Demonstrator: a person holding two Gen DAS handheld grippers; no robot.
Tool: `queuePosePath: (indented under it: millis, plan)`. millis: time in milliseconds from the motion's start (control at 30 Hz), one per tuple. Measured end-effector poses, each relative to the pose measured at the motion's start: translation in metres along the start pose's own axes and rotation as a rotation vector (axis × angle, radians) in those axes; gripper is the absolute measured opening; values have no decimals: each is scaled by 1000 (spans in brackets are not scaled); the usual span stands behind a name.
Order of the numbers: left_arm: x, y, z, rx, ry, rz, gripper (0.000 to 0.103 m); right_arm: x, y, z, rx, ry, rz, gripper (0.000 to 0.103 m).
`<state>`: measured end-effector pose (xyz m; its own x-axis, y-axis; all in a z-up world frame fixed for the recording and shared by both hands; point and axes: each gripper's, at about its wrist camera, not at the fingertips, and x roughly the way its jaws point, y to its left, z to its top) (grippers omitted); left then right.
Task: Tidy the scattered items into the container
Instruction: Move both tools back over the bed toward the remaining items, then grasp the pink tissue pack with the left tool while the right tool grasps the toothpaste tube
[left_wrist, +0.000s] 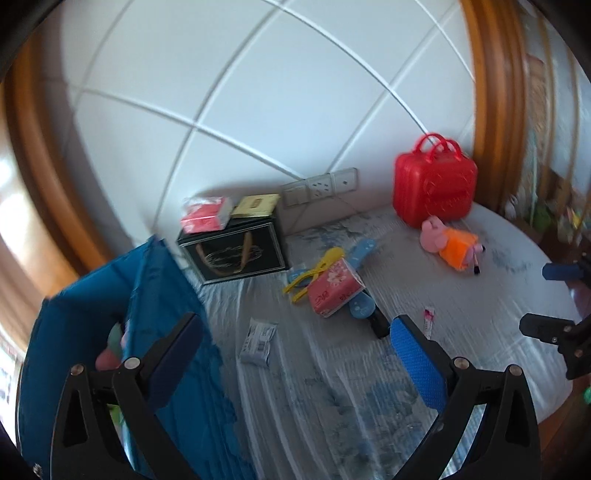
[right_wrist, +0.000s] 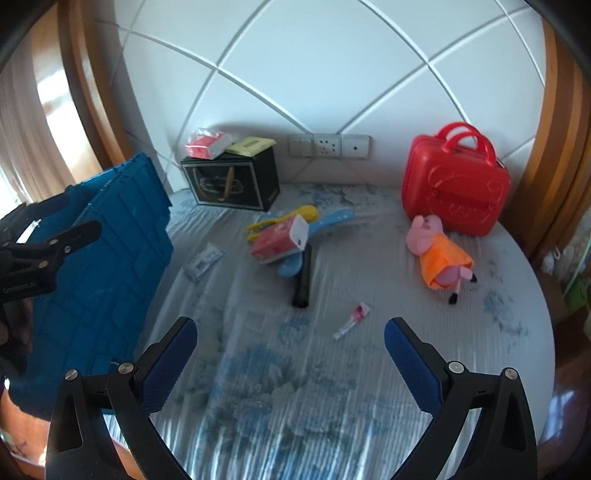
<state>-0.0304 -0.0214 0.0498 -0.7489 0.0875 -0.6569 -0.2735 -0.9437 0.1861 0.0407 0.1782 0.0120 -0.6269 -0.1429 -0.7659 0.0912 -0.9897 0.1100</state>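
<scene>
The tidying looks only partly done: in the left wrist view the blue crate (left_wrist: 122, 332) at lower left already holds a few soft-coloured things, while most items lie scattered on the bed (right_wrist: 295, 387). Both claws stand wide and hold nothing — the left gripper (left_wrist: 295, 354) hangs beside the crate's wall, the right gripper (right_wrist: 291, 354) over bare sheet at the bottom of its frame.

Just above the right claw, centre-right in its view, lies a small pink-and-white tube (right_wrist: 351, 320); I judge it the likeliest next pick, calling for a short reach forward and down and a narrow pinch across its body.

Further up, mid-frame, a red tissue pack (right_wrist: 277, 242) rests on a blue fan (right_wrist: 321, 229) and yellow tongs (right_wrist: 284, 218); the pig plush (right_wrist: 439, 251) lies at centre right, before the red case (right_wrist: 456, 184).

The packets' printing is too blurred to read.
</scene>
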Motion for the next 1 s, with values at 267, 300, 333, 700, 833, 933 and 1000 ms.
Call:
queuePosePath:
  millis: [267, 300, 333, 700, 833, 933, 1000]
  plan:
    - [117, -13, 26, 89, 75, -136, 103, 67, -25, -17, 113, 78, -84, 103]
    - [135, -15, 29, 98, 83, -152, 103, 78, -28, -19, 127, 88, -96, 103]
    - [156, -17, 31, 109, 99, -167, 103, 91, -30, -21, 143, 101, -106, 103]
    - [344, -48, 2, 327, 266, -266, 103, 211, -55, -47, 273, 208, -181, 103]
    - [378, -47, -6, 424, 265, -294, 103, 236, -63, -56, 312, 227, -203, 103]
    - [395, -53, -15, 502, 265, -311, 103, 256, -73, -62, 349, 221, -232, 103]
    - [405, -59, -23, 551, 261, -312, 103, 264, -78, -64, 379, 206, -249, 103]
